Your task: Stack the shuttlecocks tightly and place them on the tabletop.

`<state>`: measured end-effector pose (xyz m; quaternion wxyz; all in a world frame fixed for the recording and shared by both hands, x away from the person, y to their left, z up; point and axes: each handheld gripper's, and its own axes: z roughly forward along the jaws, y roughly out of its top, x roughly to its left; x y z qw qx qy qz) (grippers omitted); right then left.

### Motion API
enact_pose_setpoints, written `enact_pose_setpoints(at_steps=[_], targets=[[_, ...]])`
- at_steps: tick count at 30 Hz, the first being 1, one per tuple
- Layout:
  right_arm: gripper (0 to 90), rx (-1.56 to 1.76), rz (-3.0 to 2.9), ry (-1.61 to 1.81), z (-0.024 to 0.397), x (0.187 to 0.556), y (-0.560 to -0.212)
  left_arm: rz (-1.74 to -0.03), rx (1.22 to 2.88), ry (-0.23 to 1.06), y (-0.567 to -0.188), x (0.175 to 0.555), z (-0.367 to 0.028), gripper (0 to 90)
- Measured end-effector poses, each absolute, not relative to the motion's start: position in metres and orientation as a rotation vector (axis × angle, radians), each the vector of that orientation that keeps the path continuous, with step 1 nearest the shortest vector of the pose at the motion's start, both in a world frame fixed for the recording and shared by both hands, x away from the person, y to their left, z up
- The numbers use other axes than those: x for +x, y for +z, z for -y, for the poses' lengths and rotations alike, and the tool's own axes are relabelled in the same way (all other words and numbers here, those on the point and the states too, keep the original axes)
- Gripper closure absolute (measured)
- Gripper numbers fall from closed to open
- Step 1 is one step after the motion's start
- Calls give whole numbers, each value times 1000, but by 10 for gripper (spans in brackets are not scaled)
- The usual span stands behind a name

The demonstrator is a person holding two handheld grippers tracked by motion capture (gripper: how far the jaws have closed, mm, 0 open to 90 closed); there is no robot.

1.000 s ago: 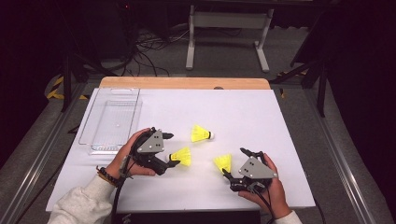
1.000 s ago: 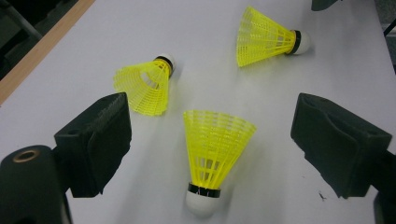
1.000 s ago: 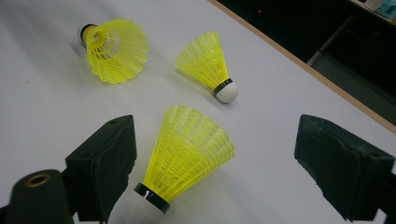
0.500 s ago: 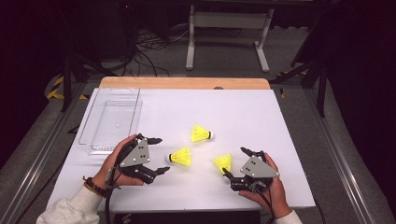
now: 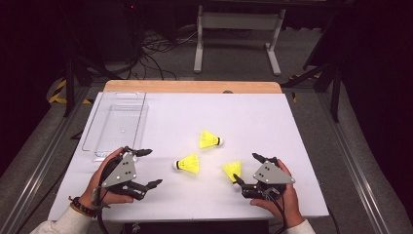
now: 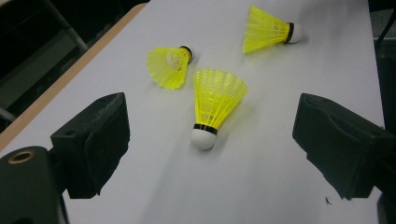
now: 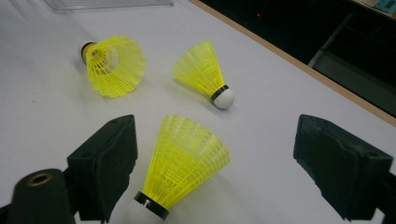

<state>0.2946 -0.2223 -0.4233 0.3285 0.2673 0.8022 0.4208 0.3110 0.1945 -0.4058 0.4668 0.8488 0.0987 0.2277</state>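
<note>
Standing at near edge of white table [image 5: 292, 126], person holds both grippers low. Right gripper [image 5: 245, 170] spread wide, grasping nothing; nearest shuttlecock [image 5: 233, 169] lies between its jaws, cork toward gripper, skirt pointing far-left [image 7: 184, 161]. Judgement: right hand nearer this one, squeeze across cork end. Left gripper [image 5: 149, 168] likewise spread, empty; middle shuttlecock [image 5: 188, 164] just right of it, cork facing it, long axis along approach [image 6: 212, 105]. Farther: third shuttlecock [image 5: 210, 140], cork right. Clear tray [image 5: 87, 141] far left, apart from all.
</note>
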Motion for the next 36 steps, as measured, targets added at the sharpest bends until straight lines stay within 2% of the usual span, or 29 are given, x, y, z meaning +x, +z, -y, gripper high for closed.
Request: enact_pose_setpoints(at_steps=[12,26,36], targets=[[177,714,-2126,1125,225,297,-422,-315,2070,581,-427,300,-214,132],[189,757,-2127,1097,222,306,-419,-416,2048,563,-442,285,-248,63],[192,753,-2131,1127,218,320,-415,-493,2035,576,-446,275,-272,65]])
